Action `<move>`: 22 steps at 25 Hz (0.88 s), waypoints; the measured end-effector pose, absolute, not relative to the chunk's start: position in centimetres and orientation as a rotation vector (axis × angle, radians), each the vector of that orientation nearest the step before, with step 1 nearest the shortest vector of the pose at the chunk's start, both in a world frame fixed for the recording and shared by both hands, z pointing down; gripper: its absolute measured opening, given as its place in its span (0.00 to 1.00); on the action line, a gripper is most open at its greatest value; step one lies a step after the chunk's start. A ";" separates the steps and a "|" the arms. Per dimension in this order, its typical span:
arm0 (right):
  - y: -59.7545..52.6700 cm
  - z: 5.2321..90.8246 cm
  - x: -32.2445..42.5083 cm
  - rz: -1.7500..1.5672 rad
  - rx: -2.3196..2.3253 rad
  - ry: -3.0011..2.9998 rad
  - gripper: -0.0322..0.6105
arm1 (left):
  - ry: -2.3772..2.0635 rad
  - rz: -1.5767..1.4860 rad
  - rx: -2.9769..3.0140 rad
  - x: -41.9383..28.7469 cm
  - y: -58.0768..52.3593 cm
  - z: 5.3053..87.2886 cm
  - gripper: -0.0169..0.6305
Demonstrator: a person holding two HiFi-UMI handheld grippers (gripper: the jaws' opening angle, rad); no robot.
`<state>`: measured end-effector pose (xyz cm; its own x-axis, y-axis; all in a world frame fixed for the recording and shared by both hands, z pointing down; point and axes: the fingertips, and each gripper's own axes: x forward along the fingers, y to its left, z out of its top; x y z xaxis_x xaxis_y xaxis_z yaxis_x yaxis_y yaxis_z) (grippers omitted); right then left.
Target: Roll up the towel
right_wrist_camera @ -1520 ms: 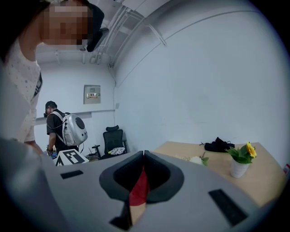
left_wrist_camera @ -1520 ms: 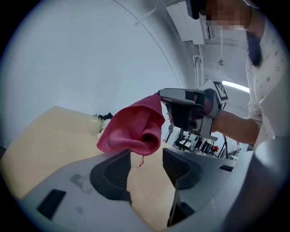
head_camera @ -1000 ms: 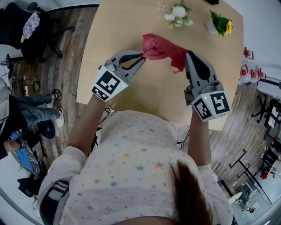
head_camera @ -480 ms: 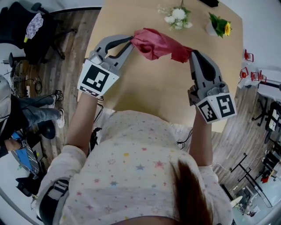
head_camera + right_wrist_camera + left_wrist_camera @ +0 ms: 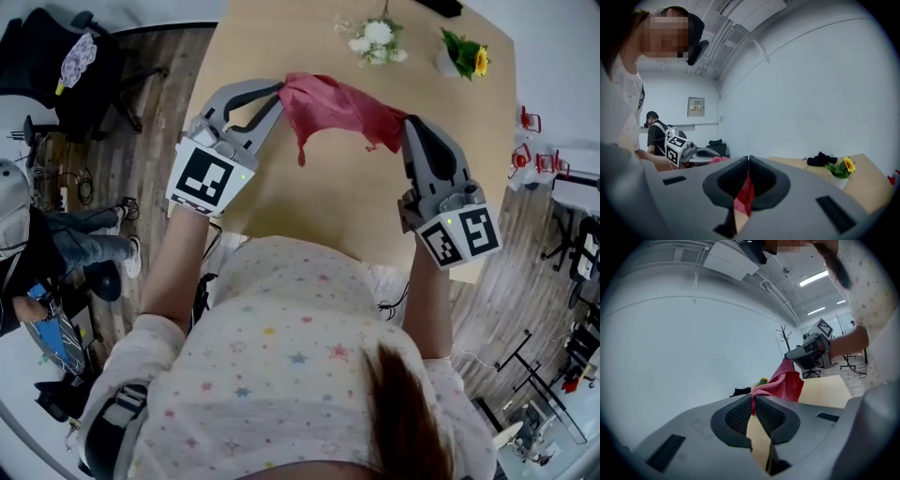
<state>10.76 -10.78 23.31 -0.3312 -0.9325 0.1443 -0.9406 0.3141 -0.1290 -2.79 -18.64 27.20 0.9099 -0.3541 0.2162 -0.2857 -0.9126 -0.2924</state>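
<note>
A red towel (image 5: 336, 110) hangs stretched in the air above the wooden table (image 5: 328, 197), held at both ends. My left gripper (image 5: 279, 91) is shut on its left end; in the left gripper view the cloth (image 5: 786, 383) runs out from between the jaws toward the other gripper. My right gripper (image 5: 405, 125) is shut on the right end, and a red fold (image 5: 744, 196) shows pinched between its pads. A loose corner droops from the middle of the towel.
A white flower bunch (image 5: 375, 37) and a small vase with a yellow flower (image 5: 466, 56) stand at the table's far edge. A dark object (image 5: 824, 159) lies on the table beyond the vase. An office chair (image 5: 66, 66) and a seated person (image 5: 37, 244) are at the left.
Both grippers have drawn apart over the last second, stretching the bunched towel out between them. A corner of the cloth has dropped down from the middle.
</note>
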 end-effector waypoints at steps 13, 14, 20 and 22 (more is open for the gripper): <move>-7.9 30.2 11.6 0.609 1.714 -2.434 0.06 | 0.352 -0.451 -3.111 -5.3 -15.0 32.4 0.07; -8.6 32.2 12.0 0.657 1.695 -2.401 0.07 | 0.330 -0.509 -3.111 -5.1 -15.2 34.4 0.07; -14.5 41.7 14.9 0.725 1.776 -2.253 0.08 | 0.459 -0.788 -3.088 -3.3 -18.8 44.4 0.08; -15.7 42.9 16.2 0.668 1.860 -2.185 0.18 | 0.573 -0.847 -3.073 -3.4 -20.6 46.6 0.09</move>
